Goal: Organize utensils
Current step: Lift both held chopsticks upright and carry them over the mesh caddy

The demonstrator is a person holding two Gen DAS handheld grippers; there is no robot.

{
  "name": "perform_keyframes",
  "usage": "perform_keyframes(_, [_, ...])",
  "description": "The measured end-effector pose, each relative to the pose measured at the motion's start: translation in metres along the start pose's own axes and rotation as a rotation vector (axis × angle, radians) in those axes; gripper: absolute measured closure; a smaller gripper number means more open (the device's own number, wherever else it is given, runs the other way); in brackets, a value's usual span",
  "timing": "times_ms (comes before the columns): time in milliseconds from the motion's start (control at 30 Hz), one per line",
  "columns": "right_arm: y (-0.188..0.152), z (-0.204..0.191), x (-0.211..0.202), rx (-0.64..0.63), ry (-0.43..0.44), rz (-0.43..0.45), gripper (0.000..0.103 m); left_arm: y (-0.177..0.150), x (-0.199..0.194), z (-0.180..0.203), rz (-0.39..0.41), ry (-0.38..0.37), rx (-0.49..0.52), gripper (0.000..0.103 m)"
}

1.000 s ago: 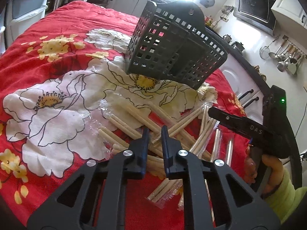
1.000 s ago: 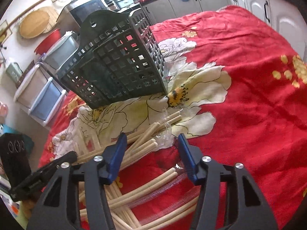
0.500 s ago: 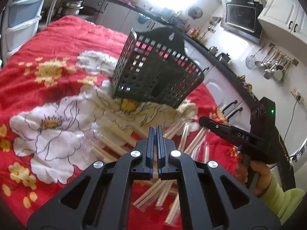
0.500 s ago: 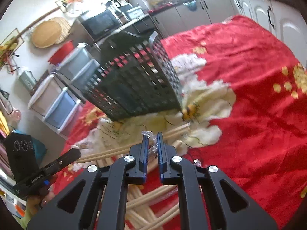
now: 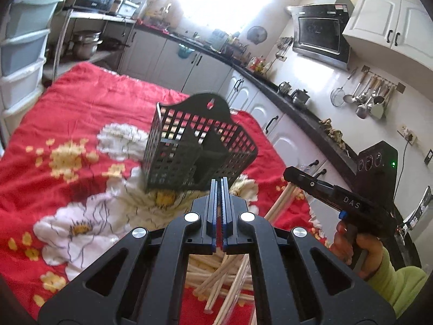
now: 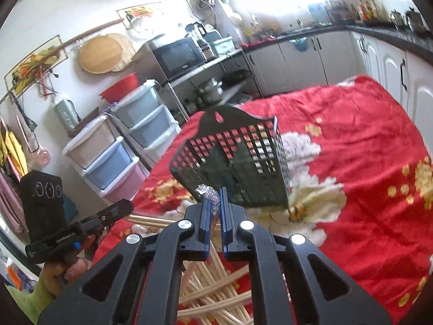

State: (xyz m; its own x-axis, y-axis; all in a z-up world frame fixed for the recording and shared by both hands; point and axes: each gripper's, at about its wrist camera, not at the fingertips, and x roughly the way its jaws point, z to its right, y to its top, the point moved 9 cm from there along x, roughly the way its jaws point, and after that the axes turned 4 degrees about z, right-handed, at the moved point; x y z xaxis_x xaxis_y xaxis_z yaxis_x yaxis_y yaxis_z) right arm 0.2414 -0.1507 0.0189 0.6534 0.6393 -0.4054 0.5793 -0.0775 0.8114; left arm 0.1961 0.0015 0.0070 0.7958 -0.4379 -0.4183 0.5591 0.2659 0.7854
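While the black basket (image 5: 199,146) stands on the red flowery cloth (image 5: 81,100) looking empty, nearly all the wrapped chopsticks (image 6: 216,295) lie in a messy pile near the grippers, so most of the job is left. The right gripper (image 6: 213,208) is almost closed on the crinkly end of one chopstick packet (image 6: 208,193), lifted up near the basket. The left gripper (image 5: 219,187) is closed tight too, but I cannot tell if it holds anything.
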Motion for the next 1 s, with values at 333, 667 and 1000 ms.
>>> perform_keyframes(333, [0.035, -0.026, -0.019, -0.056, 0.04, 0.073, 0.098, 0.039, -0.008, 0.02, 0.063, -0.037, 0.053, 0.103])
perform_keyframes(667, [0.069, -0.032, -0.037, -0.082, 0.049, 0.153, 0.098, 0.075, -0.02, 0.046, 0.124, -0.072, 0.106, 0.103])
perform_keyframes(1000, [0.112, -0.037, -0.055, -0.113, 0.03, 0.245, 0.098, 0.109, -0.039, 0.067, 0.207, -0.087, 0.147, 0.103])
